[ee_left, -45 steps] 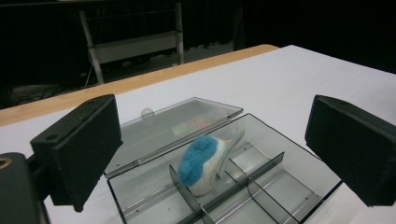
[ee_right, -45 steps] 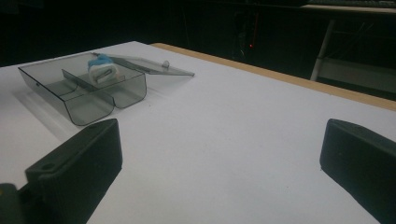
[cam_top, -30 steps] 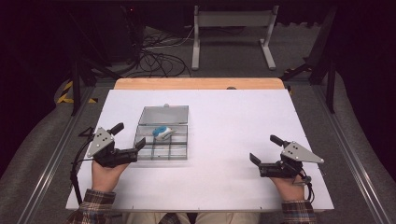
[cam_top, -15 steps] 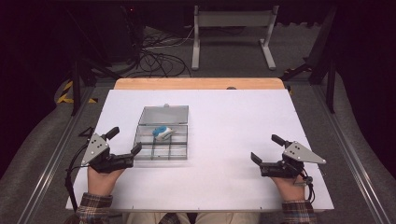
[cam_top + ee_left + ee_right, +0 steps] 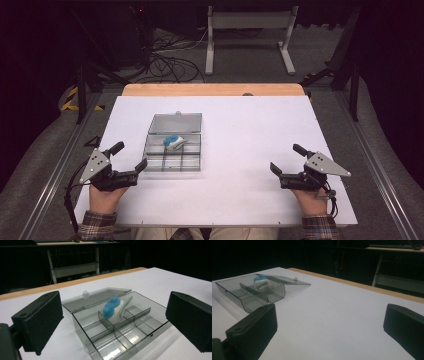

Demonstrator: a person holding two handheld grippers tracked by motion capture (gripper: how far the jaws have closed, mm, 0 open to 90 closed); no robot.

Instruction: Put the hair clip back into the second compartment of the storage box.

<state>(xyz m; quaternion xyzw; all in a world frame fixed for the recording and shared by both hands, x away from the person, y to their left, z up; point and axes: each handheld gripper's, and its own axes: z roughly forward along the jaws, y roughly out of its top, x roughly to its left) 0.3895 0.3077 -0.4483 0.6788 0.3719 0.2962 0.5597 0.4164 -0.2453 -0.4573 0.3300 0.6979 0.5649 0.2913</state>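
High view: A white-topped bench [image 5: 240, 145] with a wooden strip along its far edge carries a clear grey plastic compartment box [image 5: 172, 152] with its hinged lid [image 5: 176, 123] laid open flat toward 12 o'clock. The box sits left of the bench centre. A small blue-and-white object [image 5: 174, 141] rests in a far compartment, at the box's 12 o'clock side just below the lid hinge. The left claw [image 5: 131, 170] lies at 7 o'clock from the box, near it but apart, held by the person's left hand [image 5: 102, 196]; its jaws stand spread. The right claw [image 5: 283, 176] rests at 4 o'clock on the bench, well apart from the box, held by the right hand [image 5: 311, 197]; its jaws also stand spread, with nothing between them.

Left gripper view: The two black jaws stand wide apart with nothing between them. Beyond them lies the box [image 5: 117, 325], with the blue-and-white object [image 5: 114, 310] leaning against an inner divider in a far compartment. The near compartments hold nothing visible.

Right gripper view: The jaws stand wide apart over bare bench surface [image 5: 332, 315]. The box [image 5: 252, 293] appears at 10 o'clock, well apart, with the object [image 5: 262, 282] inside.
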